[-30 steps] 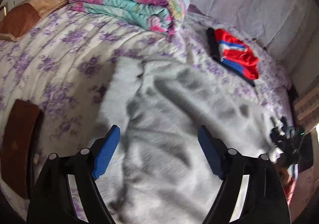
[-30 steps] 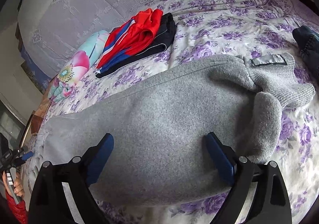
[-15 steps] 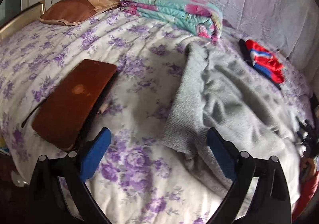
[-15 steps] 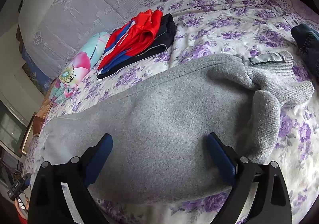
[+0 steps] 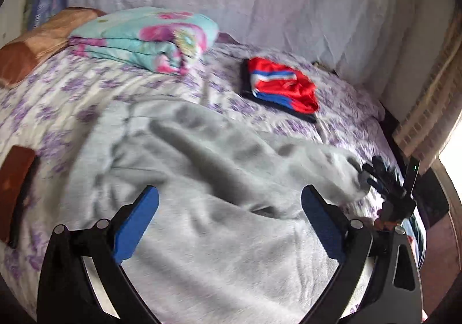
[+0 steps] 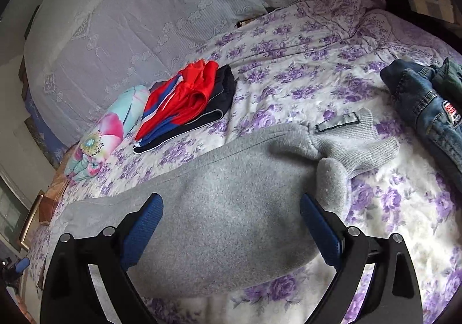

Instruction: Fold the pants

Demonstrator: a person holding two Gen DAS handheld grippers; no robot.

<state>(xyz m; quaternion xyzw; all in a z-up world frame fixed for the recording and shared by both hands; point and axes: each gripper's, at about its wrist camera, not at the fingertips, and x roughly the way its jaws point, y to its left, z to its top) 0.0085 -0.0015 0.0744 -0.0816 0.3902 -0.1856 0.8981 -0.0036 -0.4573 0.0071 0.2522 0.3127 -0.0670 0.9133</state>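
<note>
Grey pants (image 5: 219, 208) blurred, near edge behind left claw (image 5: 229, 218)

Light: soft daylight, fairly bright, strongest at a blown-out white patch beyond the foot of the bed (image 5: 361, 99) in the left wrist view.
Shadows: faint, in folds of the grey pants (image 5: 202, 179).
Blur: left wrist view smeared throughout; right wrist view sharp.
Distortion: both views bow outward, with dark corners.

Left tongs (image 5: 229, 218) agape; right tongs (image 6: 231, 221) seemingly likewise
</note>
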